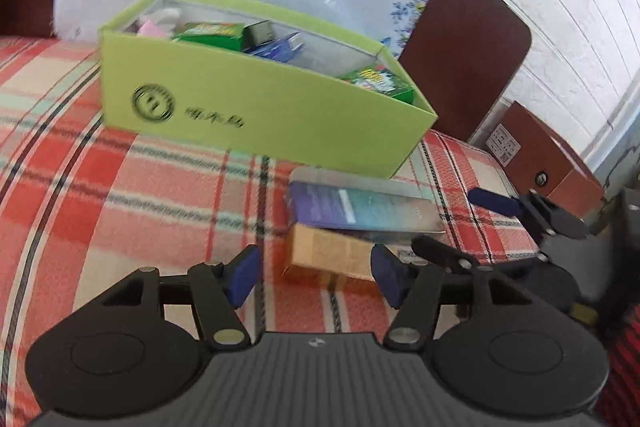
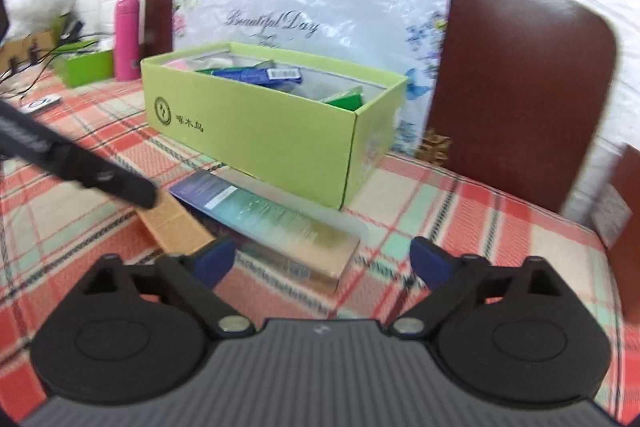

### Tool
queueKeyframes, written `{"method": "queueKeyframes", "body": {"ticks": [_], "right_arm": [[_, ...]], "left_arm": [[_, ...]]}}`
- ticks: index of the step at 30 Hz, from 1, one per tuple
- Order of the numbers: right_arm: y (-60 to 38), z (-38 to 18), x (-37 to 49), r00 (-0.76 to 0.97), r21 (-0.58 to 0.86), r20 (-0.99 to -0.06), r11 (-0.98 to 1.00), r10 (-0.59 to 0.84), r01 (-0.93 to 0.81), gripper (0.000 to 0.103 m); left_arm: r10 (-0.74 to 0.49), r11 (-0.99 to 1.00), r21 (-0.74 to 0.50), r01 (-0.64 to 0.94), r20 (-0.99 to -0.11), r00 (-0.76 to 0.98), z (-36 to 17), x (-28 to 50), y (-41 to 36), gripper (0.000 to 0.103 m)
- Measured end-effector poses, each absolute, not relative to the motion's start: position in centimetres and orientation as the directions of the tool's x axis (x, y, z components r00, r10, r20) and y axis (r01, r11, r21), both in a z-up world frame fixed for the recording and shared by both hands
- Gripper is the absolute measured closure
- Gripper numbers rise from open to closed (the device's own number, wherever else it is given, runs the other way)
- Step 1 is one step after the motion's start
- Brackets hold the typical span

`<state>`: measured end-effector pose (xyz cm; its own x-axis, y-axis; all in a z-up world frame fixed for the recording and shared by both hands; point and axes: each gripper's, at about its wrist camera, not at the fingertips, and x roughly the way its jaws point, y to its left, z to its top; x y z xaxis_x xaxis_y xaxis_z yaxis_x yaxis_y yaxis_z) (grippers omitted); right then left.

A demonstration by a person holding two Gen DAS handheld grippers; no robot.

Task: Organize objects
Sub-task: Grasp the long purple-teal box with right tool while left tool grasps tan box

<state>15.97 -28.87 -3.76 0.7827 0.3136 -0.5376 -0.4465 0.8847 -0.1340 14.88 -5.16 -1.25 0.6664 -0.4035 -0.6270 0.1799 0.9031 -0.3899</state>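
A lime-green box holding several small packs stands on the plaid cover. In front of it a shiny purple-teal box lies across a brown cardboard box. My left gripper is open just short of the cardboard box, and no pad presses on it. In the right wrist view my right gripper stands wide open, with the near end of the shiny box between its fingers, untouched. The cardboard box lies to its left, in front of the green box. A left finger reaches in there.
A floral pillow leans on a brown headboard behind the green box. A pink flask, a small green box and cables sit at the far left. A brown cabinet stands past the bed's right edge.
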Motion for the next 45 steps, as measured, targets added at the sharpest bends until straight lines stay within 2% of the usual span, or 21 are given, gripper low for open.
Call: {"method": "queueKeyframes", "body": {"ticks": [2, 5, 7, 8, 10, 16, 19, 26, 27, 29, 32, 39, 41, 43, 45], "right_arm": [[-28.6, -4.3, 17.2, 0.773, -0.192, -0.547, 0.851, 0.321, -0.489, 0.007], [-27.7, -4.9, 18.5, 0.734, -0.194, -0.572, 0.808, 0.367, -0.556, 0.013], [-26.7, -5.5, 18.6, 0.715, -0.205, -0.594, 0.791, 0.368, -0.577, 0.024], [-26.2, -5.8, 18.5, 0.713, -0.217, -0.605, 0.788, 0.355, -0.576, 0.026], [-25.8, -5.8, 17.7, 0.716, -0.218, -0.601, 0.789, 0.356, -0.575, 0.038], [-24.4, -5.2, 14.1, 0.716, -0.207, -0.632, 0.825, 0.297, -0.526, 0.057], [-23.0, -5.0, 11.8, 0.702, -0.177, -0.640, 0.830, 0.311, -0.529, 0.062], [-19.3, -4.8, 7.0, 0.627, -0.042, -0.673, 0.826, 0.393, -0.562, 0.064], [-18.8, -5.0, 6.4, 0.606, -0.025, -0.682, 0.815, 0.410, -0.580, 0.068], [-17.9, -5.2, 5.4, 0.600, -0.035, -0.680, 0.799, 0.421, -0.600, 0.070], [-17.6, -5.2, 5.2, 0.594, -0.024, -0.681, 0.798, 0.428, -0.602, 0.083], [-18.6, -4.5, 5.4, 0.630, -0.043, -0.656, 0.812, 0.416, -0.581, 0.081], [-19.1, -4.3, 5.6, 0.653, -0.050, -0.647, 0.832, 0.394, -0.552, 0.074], [-19.6, -4.0, 6.0, 0.670, -0.044, -0.635, 0.847, 0.386, -0.529, 0.059], [-20.0, -3.8, 6.0, 0.693, -0.055, -0.618, 0.858, 0.373, -0.511, 0.055]], "left_arm": [[-0.410, 0.891, -0.433, 0.138, -0.636, 0.653, -1.6, 14.3, -4.2, 0.039], [-0.428, 0.871, -0.479, 0.103, -0.642, 0.636, -2.2, 13.7, -3.9, 0.039], [-0.425, 0.871, -0.481, 0.096, -0.642, 0.638, -2.5, 13.6, -4.1, 0.039], [-0.418, 0.875, -0.475, 0.091, -0.649, 0.635, -2.7, 13.7, -4.3, 0.039], [-0.415, 0.877, -0.473, 0.085, -0.654, 0.632, -2.8, 13.8, -4.4, 0.039], [-0.390, 0.880, -0.472, 0.053, -0.654, 0.648, -2.6, 13.5, -3.6, 0.036], [-0.384, 0.882, -0.470, 0.045, -0.659, 0.647, -2.7, 13.2, -3.3, 0.035], [-0.380, 0.891, -0.451, 0.056, -0.672, 0.635, -2.8, 12.1, -2.8, 0.035], [-0.381, 0.892, -0.447, 0.062, -0.673, 0.634, -2.8, 11.9, -2.7, 0.035], [-0.384, 0.894, -0.443, 0.074, -0.670, 0.635, -2.9, 11.5, -2.6, 0.035], [-0.375, 0.897, -0.436, 0.069, -0.671, 0.639, -2.8, 11.1, -2.3, 0.036], [-0.348, 0.897, -0.442, 0.026, -0.667, 0.658, -2.6, 10.2, -0.2, 0.036], [-0.339, 0.897, -0.441, 0.012, -0.671, 0.659, -2.6, 9.9, 0.4, 0.036], [-0.342, 0.895, -0.445, 0.011, -0.671, 0.658, -2.7, 9.7, 0.7, 0.035], [-0.344, 0.895, -0.446, 0.010, -0.677, 0.651, -2.9, 9.8, 0.7, 0.035]]}}
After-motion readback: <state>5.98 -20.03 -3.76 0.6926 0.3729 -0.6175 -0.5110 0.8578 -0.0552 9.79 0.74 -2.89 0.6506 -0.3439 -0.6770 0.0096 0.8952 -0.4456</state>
